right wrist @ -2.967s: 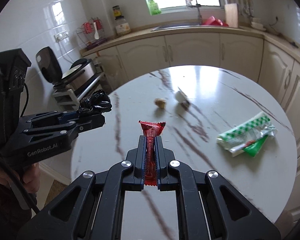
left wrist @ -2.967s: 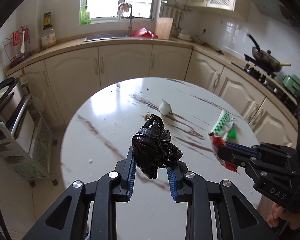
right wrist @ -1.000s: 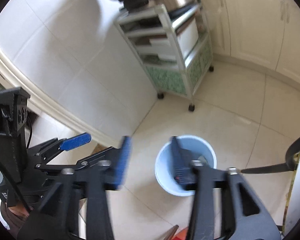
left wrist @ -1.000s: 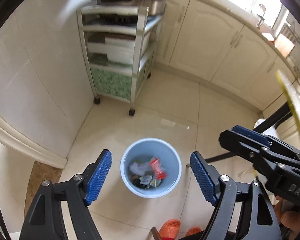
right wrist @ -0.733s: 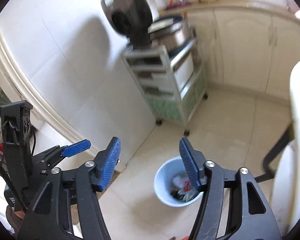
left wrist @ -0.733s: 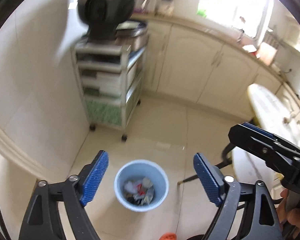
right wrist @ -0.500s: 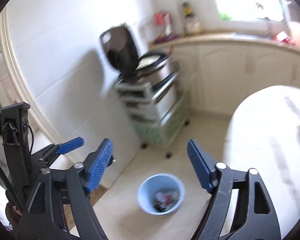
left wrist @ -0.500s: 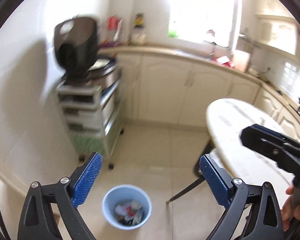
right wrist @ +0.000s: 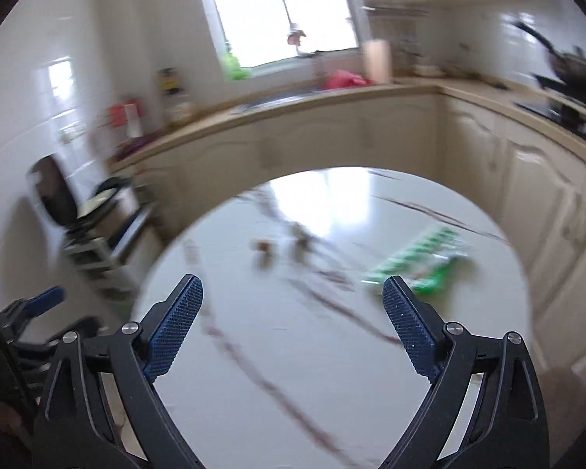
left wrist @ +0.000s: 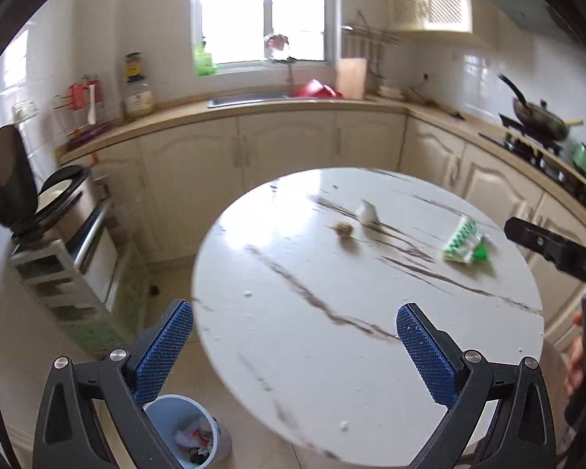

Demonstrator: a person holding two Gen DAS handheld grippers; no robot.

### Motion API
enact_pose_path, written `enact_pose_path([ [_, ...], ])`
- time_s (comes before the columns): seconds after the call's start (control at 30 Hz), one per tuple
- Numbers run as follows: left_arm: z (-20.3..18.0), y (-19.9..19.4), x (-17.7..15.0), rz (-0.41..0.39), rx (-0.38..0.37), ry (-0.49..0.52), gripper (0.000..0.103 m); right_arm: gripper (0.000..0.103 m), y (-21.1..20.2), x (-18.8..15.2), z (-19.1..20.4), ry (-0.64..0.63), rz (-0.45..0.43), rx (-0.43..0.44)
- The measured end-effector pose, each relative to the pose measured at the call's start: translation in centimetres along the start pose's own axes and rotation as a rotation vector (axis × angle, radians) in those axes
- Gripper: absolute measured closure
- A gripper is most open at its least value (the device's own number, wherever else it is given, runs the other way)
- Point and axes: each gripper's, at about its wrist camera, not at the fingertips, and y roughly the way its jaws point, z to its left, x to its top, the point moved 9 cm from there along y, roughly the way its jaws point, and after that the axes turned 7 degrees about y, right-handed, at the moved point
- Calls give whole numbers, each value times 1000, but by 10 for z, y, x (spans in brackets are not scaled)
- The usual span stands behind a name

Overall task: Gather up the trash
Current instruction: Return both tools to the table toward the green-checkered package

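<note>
My left gripper [left wrist: 295, 312] hangs over the near left edge of the round marble table [left wrist: 371, 332], its jaws still opening, nothing between them. My right gripper [right wrist: 293, 289] also faces the table with empty jaws still spreading apart. On the tabletop lie a green-and-white wrapper [left wrist: 465, 240] [right wrist: 422, 260], a white crumpled scrap [left wrist: 366, 211] and a small brown lump [left wrist: 343, 228] [right wrist: 262, 245]. The blue bin [left wrist: 211, 441] with trash inside stands on the floor under the left gripper's left finger. The right gripper's body [left wrist: 554, 248] shows at the left view's right edge.
A wheeled shelf cart [left wrist: 70, 250] with a rice cooker [left wrist: 8, 187] stands left of the table. Cream cabinets and a counter [left wrist: 277, 105] with a sink run behind. A stove with a pan [left wrist: 539, 117] sits at the right. A hand [left wrist: 582, 355] holds the right gripper.
Both grippers swung up and away from the blue bin on the floor to face the table. Their jaws spread wider. The black bag and red wrapper held earlier are no longer in them.
</note>
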Motion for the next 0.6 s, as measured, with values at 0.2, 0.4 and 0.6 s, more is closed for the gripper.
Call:
enact_pose_path([
  [0.2,-24,35,14,35,-21,63,1,10,52,4,-98,207,132,-111],
  [0.4,-5,104,39,80,-6,76,1,11,103,1,-114,231,213,-162],
  [0.6,19,134,40,97,15,66,1,10,145,9,-104,197,251,-209],
])
